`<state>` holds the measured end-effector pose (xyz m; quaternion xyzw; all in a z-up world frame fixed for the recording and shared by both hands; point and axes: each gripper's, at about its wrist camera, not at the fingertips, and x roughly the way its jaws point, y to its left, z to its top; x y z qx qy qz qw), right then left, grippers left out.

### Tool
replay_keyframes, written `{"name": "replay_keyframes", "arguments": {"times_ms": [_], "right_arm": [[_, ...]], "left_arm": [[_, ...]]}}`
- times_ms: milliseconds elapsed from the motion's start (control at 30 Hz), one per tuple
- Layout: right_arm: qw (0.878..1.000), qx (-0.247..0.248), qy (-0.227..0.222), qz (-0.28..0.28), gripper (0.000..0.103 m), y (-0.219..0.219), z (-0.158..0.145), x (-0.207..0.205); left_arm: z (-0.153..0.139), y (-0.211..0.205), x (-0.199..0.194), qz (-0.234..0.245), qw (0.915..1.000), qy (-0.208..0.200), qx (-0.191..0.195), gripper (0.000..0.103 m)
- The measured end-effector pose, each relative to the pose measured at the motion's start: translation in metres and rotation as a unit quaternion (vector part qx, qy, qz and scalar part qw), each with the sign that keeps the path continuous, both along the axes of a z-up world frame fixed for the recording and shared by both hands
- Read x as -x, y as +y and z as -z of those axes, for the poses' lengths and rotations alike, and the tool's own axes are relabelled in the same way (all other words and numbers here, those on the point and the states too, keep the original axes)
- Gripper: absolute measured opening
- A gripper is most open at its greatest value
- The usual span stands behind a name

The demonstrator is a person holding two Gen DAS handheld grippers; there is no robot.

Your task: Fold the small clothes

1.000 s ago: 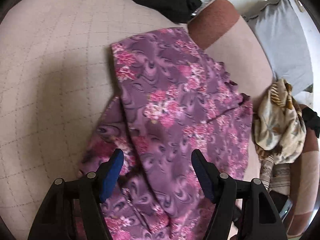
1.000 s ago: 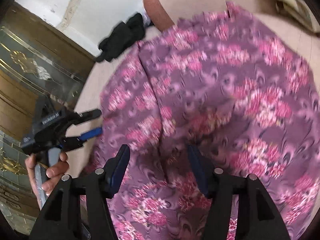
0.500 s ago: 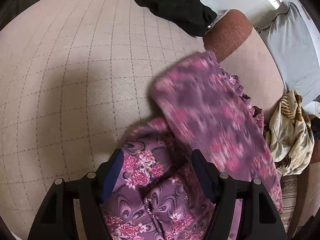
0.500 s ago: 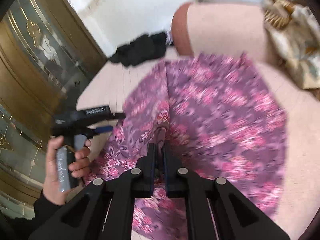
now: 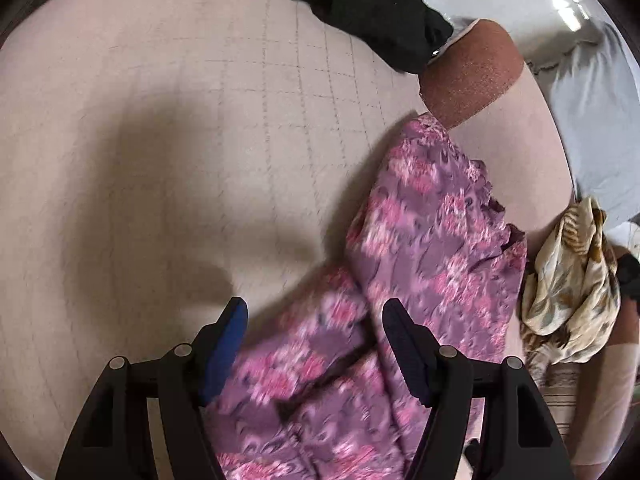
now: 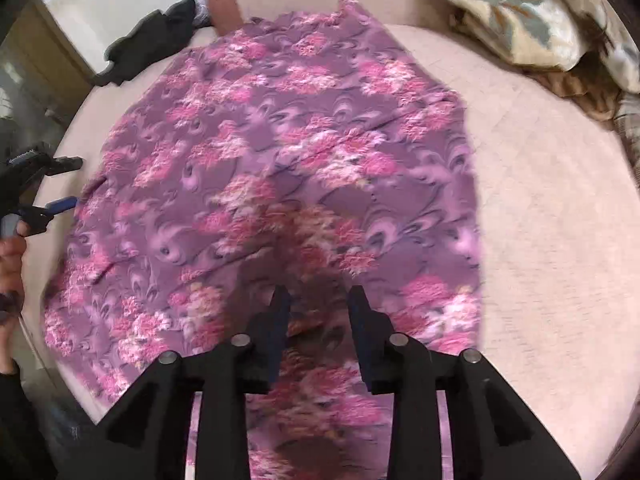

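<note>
A purple garment with pink flowers [image 6: 280, 160] lies spread over the beige sofa cushion [image 6: 540, 200]. My right gripper [image 6: 318, 312] hangs just above its near part. Its jaws are opening, with fabric lying between and below the fingers, and the pads do not press on it. In the left wrist view the garment [image 5: 432, 248] runs from the lower middle up to the right, blurred near the fingers. My left gripper [image 5: 316, 340] stands open over the garment's left edge, holding nothing. The left gripper [image 6: 70, 183] also shows at the left rim of the right wrist view, in a person's hand.
A black garment [image 5: 360, 4] lies at the far edge of the cushion [image 5: 160, 160], next to a brown bolster [image 5: 472, 72]. A cream patterned cloth [image 5: 568, 280] is heaped at the right, with a grey pillow [image 5: 592, 112] behind it.
The right gripper closed on the garment, rose with it, and now its jaws have parted. The garment's folded flap swung over to the right. The left gripper slid left toward bare cushion.
</note>
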<state>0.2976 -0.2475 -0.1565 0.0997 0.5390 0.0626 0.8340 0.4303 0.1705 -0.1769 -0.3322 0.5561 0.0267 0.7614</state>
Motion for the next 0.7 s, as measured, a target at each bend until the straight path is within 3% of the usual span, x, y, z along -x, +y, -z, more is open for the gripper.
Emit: {"name": "replay_keyframes", "arguments": {"times_ms": [67, 133, 200, 267, 333, 433, 500, 567, 667, 700], "right_arm": [[0.998, -0.030, -0.051, -0.019, 0.038, 0.007, -0.041, -0.020], [0.995, -0.048, -0.070, -0.042, 0.072, 0.022, -0.067, -0.054], [0.992, -0.075, -0.067, -0.071, 0.075, 0.044, -0.075, -0.101], [0.989, -0.102, -0.062, -0.092, 0.075, 0.059, -0.074, -0.157], [0.980, -0.158, -0.027, -0.118, 0.075, 0.081, -0.061, -0.225], [0.980, -0.166, 0.012, -0.112, 0.075, 0.113, -0.032, -0.302], [0.983, -0.138, 0.031, -0.119, 0.068, 0.142, -0.012, -0.343], [0.986, -0.110, 0.048, -0.114, 0.059, 0.158, 0.012, -0.362], [0.989, -0.060, 0.083, -0.107, 0.037, 0.182, 0.047, -0.382], [0.990, -0.044, 0.087, -0.106, 0.008, 0.185, 0.050, -0.384]], "left_arm": [[-0.002, 0.006, -0.017, -0.013, 0.9999, -0.006, 0.007, 0.074], [0.004, 0.009, -0.030, -0.026, 0.9990, -0.015, 0.033, 0.074], [0.019, 0.006, -0.037, -0.029, 0.9976, -0.024, 0.059, 0.074], [0.028, 0.003, -0.045, -0.026, 0.9982, -0.008, 0.054, 0.066], [0.022, -0.003, -0.050, -0.011, 0.9985, -0.040, 0.037, 0.065], [0.032, -0.011, -0.057, 0.000, 0.9972, -0.053, 0.053, 0.064], [0.031, -0.016, -0.059, -0.004, 0.9976, -0.059, 0.037, 0.056], [0.030, -0.021, -0.064, 0.019, 0.9978, -0.055, 0.031, 0.011], [0.036, -0.016, -0.066, 0.009, 0.9976, -0.048, 0.050, 0.007], [0.032, -0.013, -0.064, 0.005, 0.9971, -0.055, 0.053, 0.007]]}}
